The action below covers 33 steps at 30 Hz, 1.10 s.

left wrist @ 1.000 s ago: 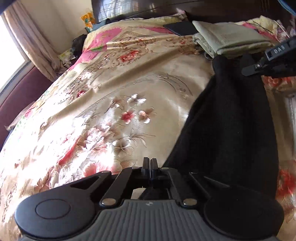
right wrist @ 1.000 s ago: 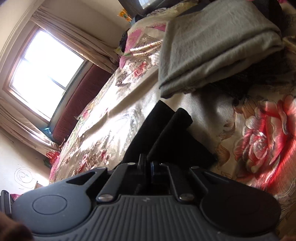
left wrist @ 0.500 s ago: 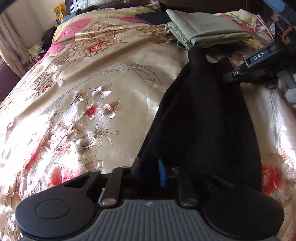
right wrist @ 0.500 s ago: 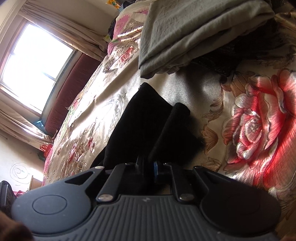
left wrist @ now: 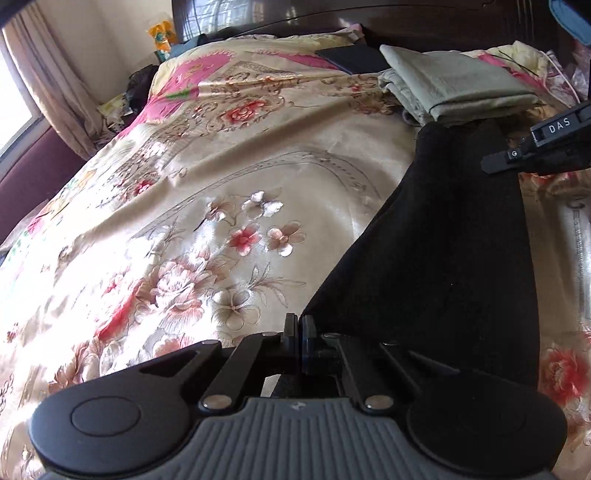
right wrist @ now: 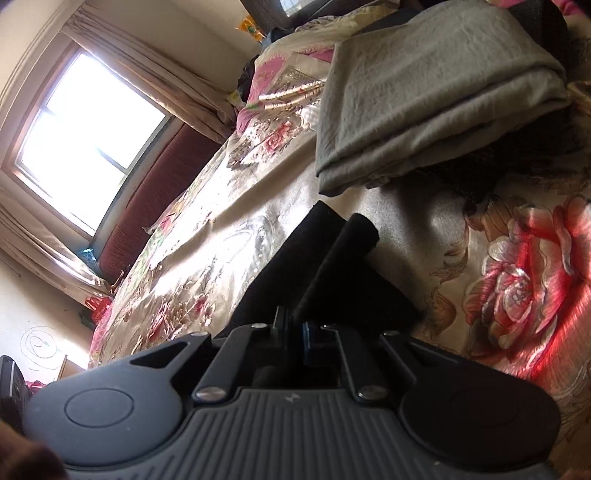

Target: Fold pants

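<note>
Black pants (left wrist: 443, 240) lie stretched over the floral bedspread (left wrist: 207, 206), running from my left gripper up to my right one. My left gripper (left wrist: 299, 328) is shut on the near edge of the pants at their left corner. My right gripper (right wrist: 295, 325) is shut on the far end of the pants (right wrist: 332, 266), where the fabric bunches into two rolled folds. The right gripper's body also shows in the left wrist view (left wrist: 543, 147), at the far right edge of the pants.
A folded grey-green cloth (left wrist: 454, 85) (right wrist: 424, 96) lies just beyond the pants near the dark headboard (left wrist: 406, 26). A dark folded item (left wrist: 351, 59) sits beside it. A window (right wrist: 85, 136) with curtains and a maroon bench are on the left.
The left gripper swung over the pants half a second ago and is now back at their left edge. The right gripper holds its end throughout, shifting slightly.
</note>
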### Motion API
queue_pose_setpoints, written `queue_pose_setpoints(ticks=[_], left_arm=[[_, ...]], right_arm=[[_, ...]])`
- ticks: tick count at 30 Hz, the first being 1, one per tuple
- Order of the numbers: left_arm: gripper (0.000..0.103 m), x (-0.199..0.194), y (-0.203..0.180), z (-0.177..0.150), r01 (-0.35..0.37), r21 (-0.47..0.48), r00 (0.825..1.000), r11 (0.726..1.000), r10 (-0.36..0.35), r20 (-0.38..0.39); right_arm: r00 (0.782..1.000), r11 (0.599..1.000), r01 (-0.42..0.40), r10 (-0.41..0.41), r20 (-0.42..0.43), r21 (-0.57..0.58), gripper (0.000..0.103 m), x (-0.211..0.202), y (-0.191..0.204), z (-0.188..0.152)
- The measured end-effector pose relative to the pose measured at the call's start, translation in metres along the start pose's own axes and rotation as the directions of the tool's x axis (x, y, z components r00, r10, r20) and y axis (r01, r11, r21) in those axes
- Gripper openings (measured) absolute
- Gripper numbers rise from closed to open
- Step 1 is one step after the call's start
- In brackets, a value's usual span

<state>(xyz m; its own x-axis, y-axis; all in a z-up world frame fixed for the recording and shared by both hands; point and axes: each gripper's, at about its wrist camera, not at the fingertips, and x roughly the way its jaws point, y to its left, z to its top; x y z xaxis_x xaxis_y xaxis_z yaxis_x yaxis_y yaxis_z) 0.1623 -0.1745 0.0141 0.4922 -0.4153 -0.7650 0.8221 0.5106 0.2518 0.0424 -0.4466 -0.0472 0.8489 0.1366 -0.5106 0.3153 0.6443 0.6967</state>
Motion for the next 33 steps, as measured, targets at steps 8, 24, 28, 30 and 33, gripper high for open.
queue_pose_setpoints(ticks=[8,24,28,30,33], left_arm=[[0.024,0.006,-0.026,-0.014,-0.061,0.119,0.998,0.991,0.062,-0.009],[0.026,0.004,-0.035,-0.021,-0.085,0.117,0.995,0.990,0.090,-0.034],[0.026,0.001,-0.035,-0.026,-0.089,0.122,0.995,0.989,0.094,-0.036],[0.026,0.000,-0.035,-0.027,-0.093,0.124,0.994,0.988,0.098,-0.039],[0.026,-0.002,-0.037,-0.027,-0.099,0.125,0.994,0.987,0.105,-0.042]], right_arm=[[0.997,0.992,0.079,-0.077,-0.025,0.096,0.022,-0.015,-0.022,-0.004],[0.999,0.874,-0.055,0.048,0.027,0.484,0.032,0.009,-0.053,-0.016],[0.997,0.886,-0.041,0.006,0.077,0.463,0.035,-0.029,-0.048,-0.024],[0.999,0.897,0.005,-0.025,0.038,0.442,0.032,-0.033,-0.044,-0.025],[0.991,0.912,0.132,-0.128,-0.037,0.389,0.030,-0.025,-0.028,-0.024]])
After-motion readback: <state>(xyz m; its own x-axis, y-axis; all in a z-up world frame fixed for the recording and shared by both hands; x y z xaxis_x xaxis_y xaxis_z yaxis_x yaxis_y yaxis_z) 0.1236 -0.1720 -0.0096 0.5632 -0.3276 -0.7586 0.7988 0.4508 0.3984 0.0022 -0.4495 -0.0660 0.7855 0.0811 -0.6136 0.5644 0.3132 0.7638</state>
